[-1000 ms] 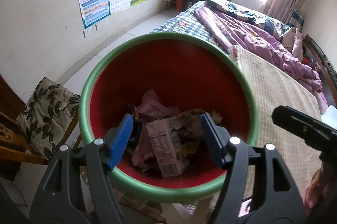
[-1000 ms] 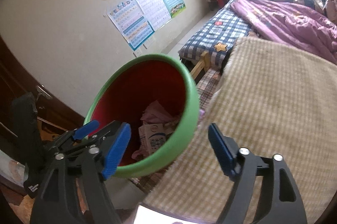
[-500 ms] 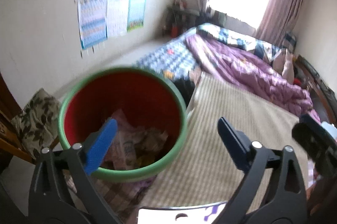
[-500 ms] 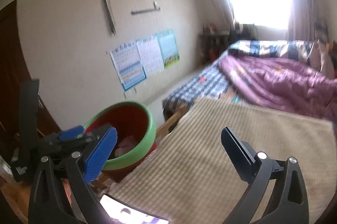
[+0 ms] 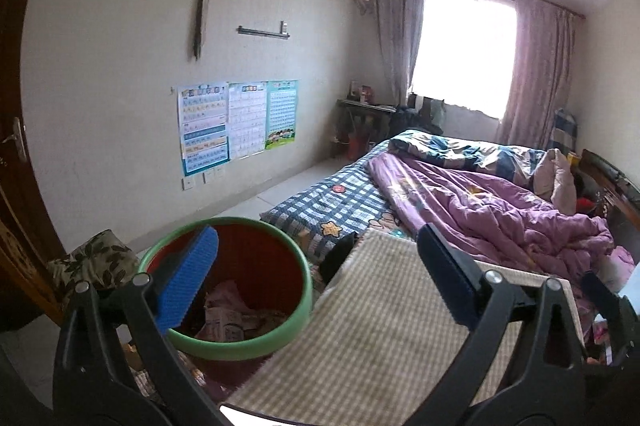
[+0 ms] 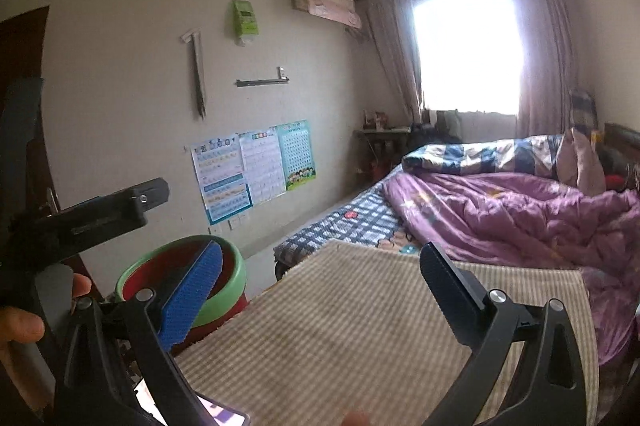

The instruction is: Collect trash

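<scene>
bin (image 5: 240,342) now lower-left, was centred | red, green rim, crumpled paper, perhaps cartons | both hand-held grippers released, empty

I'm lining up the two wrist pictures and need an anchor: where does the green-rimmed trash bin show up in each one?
Left wrist: the trash bin sits lower left, partly behind the left gripper, with paper trash visible inside.
Right wrist: the trash bin is lower left and looks farther off, partly behind the right gripper.
Shared landmark: the wall posters hang above the bin in both.
</scene>
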`<state>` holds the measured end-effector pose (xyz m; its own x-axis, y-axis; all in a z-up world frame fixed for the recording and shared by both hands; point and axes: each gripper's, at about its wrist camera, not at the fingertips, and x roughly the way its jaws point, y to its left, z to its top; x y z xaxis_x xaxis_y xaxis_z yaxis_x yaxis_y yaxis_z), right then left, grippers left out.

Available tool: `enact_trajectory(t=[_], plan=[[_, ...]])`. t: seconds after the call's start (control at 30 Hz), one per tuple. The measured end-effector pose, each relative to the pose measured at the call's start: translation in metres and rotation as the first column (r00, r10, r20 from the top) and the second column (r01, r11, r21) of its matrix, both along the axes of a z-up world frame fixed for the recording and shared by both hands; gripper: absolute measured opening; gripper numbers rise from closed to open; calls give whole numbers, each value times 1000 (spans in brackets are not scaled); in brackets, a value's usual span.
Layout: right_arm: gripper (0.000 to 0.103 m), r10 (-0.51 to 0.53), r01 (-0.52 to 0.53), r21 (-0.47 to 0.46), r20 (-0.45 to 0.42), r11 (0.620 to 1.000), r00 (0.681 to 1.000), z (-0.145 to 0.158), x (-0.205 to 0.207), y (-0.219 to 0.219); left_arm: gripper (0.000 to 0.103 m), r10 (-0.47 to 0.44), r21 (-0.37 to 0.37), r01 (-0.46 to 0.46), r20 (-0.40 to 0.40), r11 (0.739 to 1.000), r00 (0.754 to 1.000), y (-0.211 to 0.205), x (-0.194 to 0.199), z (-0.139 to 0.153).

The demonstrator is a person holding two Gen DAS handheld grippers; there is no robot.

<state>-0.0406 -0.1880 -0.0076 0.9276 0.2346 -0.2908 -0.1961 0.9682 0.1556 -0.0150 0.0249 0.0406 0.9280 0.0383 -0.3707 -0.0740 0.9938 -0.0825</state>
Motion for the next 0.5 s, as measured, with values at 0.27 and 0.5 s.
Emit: enact_trajectory(t=[0.27,0.5], plan=[[96,16,-16,-8,-33,1000,999,-10,-3,-6,98,-33,33,35,-39,999,999,-17,-3,-3],[96,19,-18,13,-64,1000,998,-18,-1,-15,98,-55,79,60,-61,995,997,-29,-3,-6]])
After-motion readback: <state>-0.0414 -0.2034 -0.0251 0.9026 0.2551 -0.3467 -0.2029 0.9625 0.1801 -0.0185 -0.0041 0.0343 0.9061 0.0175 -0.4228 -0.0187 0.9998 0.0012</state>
